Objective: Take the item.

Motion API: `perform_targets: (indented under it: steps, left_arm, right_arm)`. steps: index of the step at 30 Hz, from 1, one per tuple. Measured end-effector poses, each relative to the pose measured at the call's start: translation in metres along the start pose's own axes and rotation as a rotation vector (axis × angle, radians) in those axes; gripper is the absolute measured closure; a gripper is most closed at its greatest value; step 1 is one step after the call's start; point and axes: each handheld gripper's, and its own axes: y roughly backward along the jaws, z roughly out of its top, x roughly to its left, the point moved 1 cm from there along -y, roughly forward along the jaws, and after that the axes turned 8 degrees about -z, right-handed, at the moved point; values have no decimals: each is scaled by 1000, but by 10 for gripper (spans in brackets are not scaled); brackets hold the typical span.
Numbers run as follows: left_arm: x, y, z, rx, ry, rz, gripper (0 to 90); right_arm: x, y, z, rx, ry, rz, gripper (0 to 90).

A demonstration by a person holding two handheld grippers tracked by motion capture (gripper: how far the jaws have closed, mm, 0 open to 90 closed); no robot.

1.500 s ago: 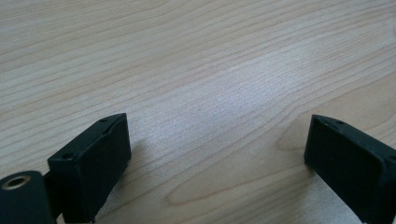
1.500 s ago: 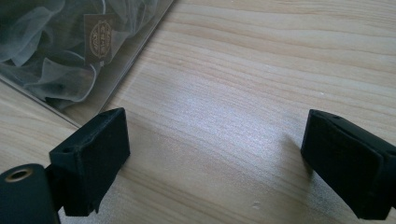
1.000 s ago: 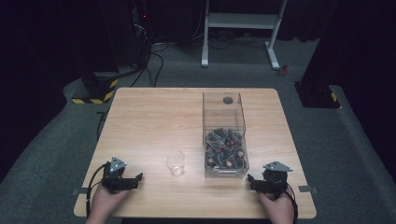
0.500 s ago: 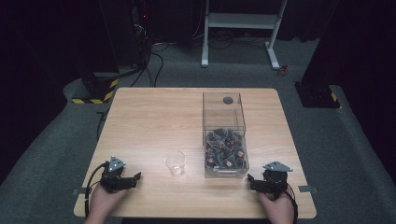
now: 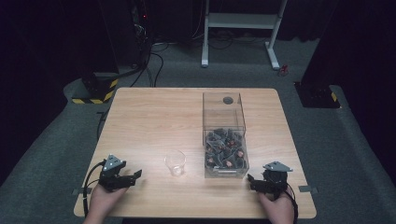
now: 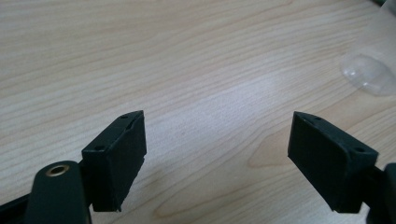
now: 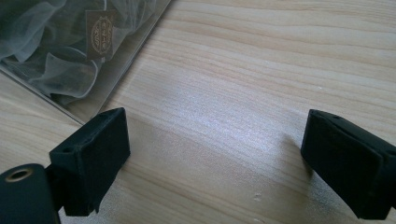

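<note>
My left gripper [image 5: 135, 175] rests low over the table's front left, pointing right toward a clear plastic cup [image 5: 175, 162]. In the left gripper view its jaws [image 6: 217, 128] stand apart over bare wood with nothing between them. They have just been closing a little. The cup's base [image 6: 369, 79] shows at the upper right of that view. My right gripper [image 5: 250, 180] sits at the front right, pointing left at the near corner of a clear box [image 5: 224, 116]. Its jaws [image 7: 217, 130] are wide open and empty.
The clear box [image 7: 70, 46] holds several small dark sachets in gauzy wrapping and stands right of centre on the wooden table [image 5: 154, 116]. A white frame stand [image 5: 243, 21] and cables lie on the floor beyond the far edge.
</note>
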Motion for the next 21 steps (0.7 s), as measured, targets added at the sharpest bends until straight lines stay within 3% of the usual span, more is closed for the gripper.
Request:
perform_targets:
  steps: [4,10,13,21]
  left_arm:
    - [-3,2,4,-27,2,-9,203]
    - [-10,4,11,-35,-37,-7,206]
    - [-13,8,15,-50,-21,-24,206]
    - [-23,11,26,-47,-43,-32,204]
  right_arm:
    - [0,0,0,0,0,0,78]
    - [0,0,0,0,0,0,78]
    - [0,0,0,0,0,0,78]
    - [0,0,0,0,0,0,78]
